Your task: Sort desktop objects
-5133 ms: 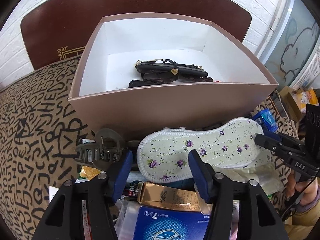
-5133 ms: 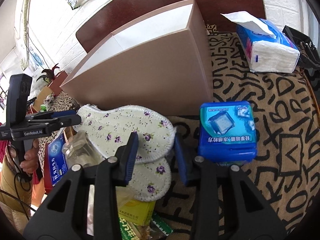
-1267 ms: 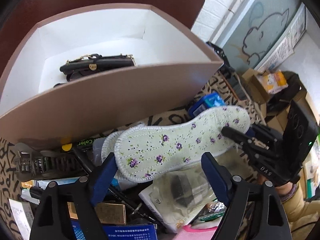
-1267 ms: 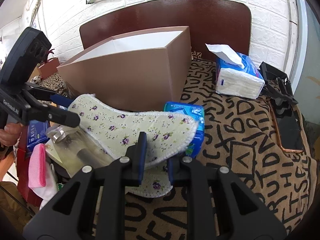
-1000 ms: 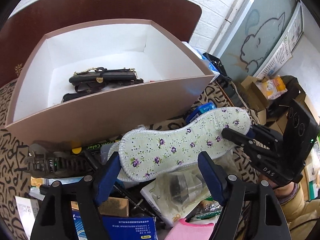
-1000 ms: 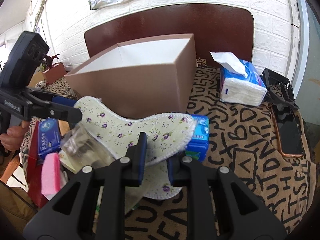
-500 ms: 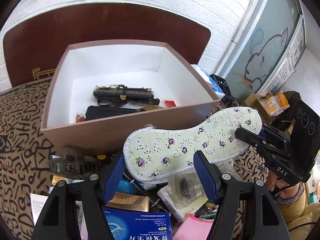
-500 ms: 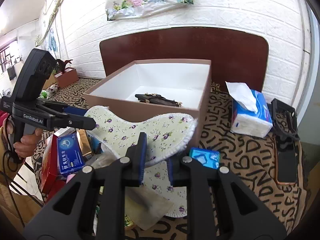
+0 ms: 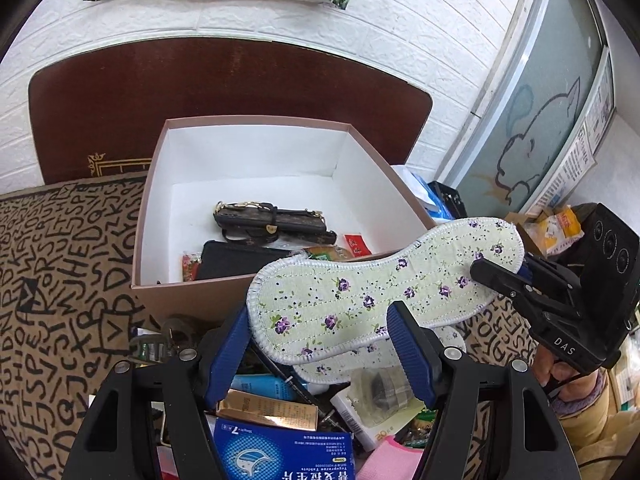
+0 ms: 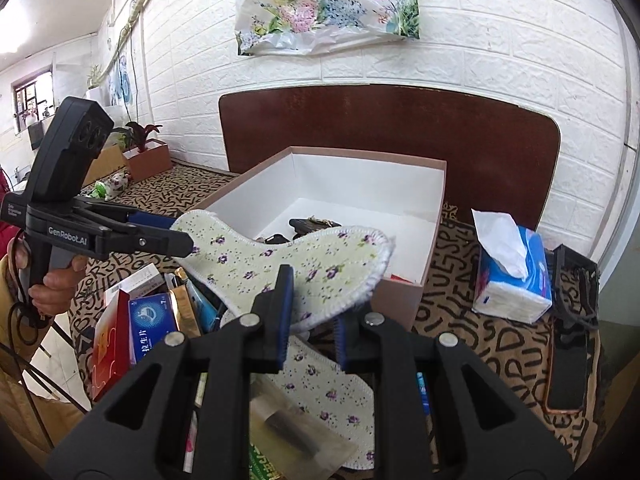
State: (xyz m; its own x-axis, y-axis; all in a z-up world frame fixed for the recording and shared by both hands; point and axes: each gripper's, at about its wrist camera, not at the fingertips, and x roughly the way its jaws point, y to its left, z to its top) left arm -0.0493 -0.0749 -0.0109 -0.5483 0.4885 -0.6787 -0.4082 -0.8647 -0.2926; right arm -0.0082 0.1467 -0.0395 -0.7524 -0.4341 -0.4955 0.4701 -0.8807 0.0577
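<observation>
Right claw (image 10: 310, 300) is pinching the floral fabric insole (image 9: 380, 292) above the pink cardboard box's (image 9: 138, 248) near rim; left claw (image 9: 320, 354) is hanging spread. Black wallets (image 9: 272, 224) are lying boxed; its twin insole (image 10: 332, 388) and packets are waiting, seemingly half-sorted.

Both grippers are matte black with blue finger pads and silver screws. The left gripper (image 10: 182, 242) reads "GenRobot.AI"; the right gripper (image 9: 478, 270) reads "DAS". Bare-skinned hands grip the handles beneath.
</observation>
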